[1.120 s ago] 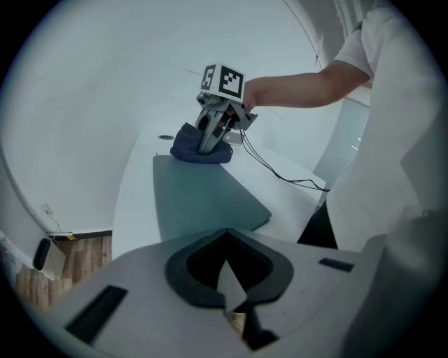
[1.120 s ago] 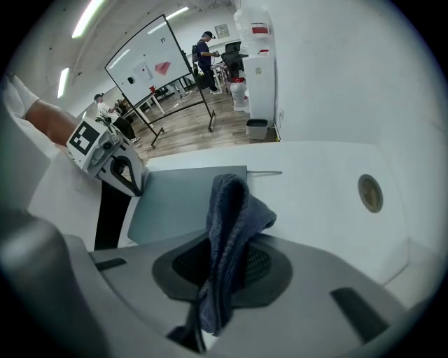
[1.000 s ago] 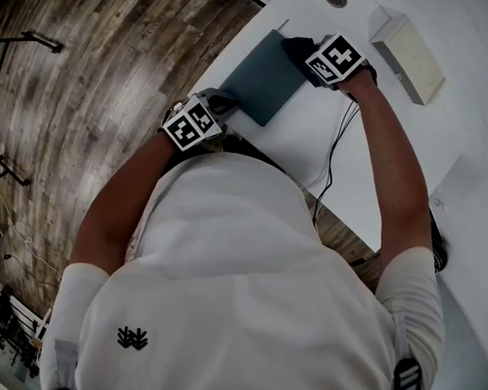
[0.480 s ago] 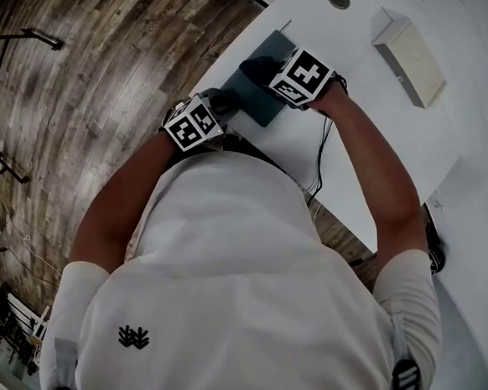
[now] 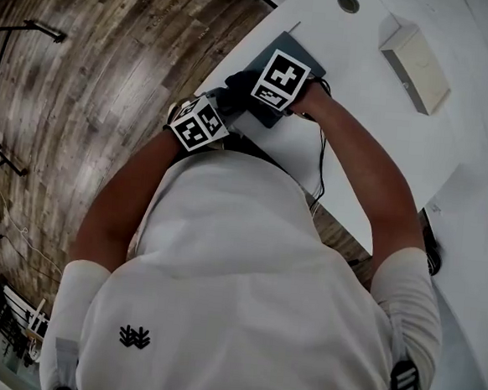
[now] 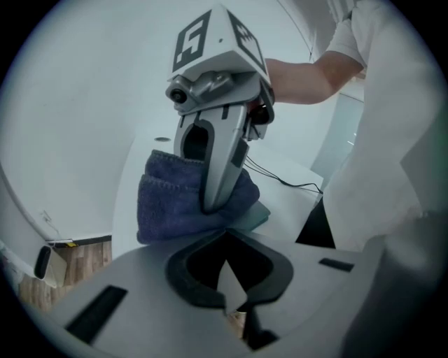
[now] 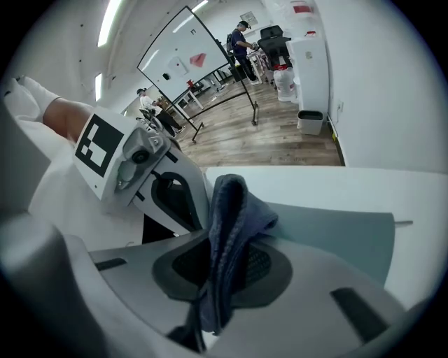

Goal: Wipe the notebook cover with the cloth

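Note:
A teal notebook (image 5: 303, 58) lies on the white table (image 5: 357, 148), largely covered in the head view by my right gripper (image 5: 251, 86). That gripper is shut on a dark blue cloth (image 7: 231, 210), which is bunched against the cover (image 7: 336, 231). The cloth (image 6: 171, 203) sits at the notebook's near end, close to my left gripper (image 5: 221, 106). In the left gripper view the jaws meet at the notebook's near corner (image 6: 256, 214), with a thin pale wedge between them. The right gripper (image 6: 213, 199) stands tip-down right in front of them.
A white box (image 5: 416, 62) and a round grommet (image 5: 349, 2) are at the table's far side. A black cable (image 5: 320, 166) runs along my right forearm. Wood floor (image 5: 84, 93) lies beyond the table's left edge. People and a framed panel (image 7: 185, 66) stand far off.
My right gripper has dragged the cloth across the cover from the notebook's far right end toward its near left corner, ending beside the left gripper. The left gripper has stayed in place.

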Demonstrator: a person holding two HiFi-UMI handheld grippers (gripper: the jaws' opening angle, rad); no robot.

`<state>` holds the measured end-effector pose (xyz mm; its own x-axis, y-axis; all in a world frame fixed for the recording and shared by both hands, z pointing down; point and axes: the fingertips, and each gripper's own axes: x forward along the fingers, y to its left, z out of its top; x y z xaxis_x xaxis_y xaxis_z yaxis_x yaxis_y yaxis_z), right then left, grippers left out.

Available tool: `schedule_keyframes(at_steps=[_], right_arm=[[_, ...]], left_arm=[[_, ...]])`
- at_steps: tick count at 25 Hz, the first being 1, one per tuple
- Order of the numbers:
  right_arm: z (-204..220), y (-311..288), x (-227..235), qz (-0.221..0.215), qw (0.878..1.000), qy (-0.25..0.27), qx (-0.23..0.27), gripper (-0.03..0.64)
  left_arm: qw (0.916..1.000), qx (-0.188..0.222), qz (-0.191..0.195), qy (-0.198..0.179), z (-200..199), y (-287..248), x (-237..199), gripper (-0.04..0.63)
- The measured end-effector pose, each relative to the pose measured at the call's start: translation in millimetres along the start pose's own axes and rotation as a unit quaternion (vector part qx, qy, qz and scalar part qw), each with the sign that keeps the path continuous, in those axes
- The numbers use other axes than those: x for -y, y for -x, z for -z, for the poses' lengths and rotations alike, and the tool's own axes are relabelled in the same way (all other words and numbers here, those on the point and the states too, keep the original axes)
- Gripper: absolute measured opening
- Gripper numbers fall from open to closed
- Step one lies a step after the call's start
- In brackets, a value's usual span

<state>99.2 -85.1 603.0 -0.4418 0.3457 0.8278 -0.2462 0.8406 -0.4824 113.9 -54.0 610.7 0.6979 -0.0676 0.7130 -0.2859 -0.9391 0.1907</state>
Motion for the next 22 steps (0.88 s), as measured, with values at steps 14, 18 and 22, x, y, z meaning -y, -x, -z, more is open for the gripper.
schedule_keyframes(at_steps=[14,18,22], right_arm=[[30,44,77,0.055,0.998,-0.034,0.014,0.055],[32,62,105,0.078,0.996,-0.047,0.016,0.055],[39,78,128,0.111,0.992,-0.054,0.010,0.054]], left_arm=[[1.0000,-0.003,-0.001,-0.004,0,-8,4,0.006],[1.0000,-0.002,0.001,-0.001,-1,-5,0,0.006],[1.0000,-0.002,0.000,-0.001,-1,-4,-2,0.006]])
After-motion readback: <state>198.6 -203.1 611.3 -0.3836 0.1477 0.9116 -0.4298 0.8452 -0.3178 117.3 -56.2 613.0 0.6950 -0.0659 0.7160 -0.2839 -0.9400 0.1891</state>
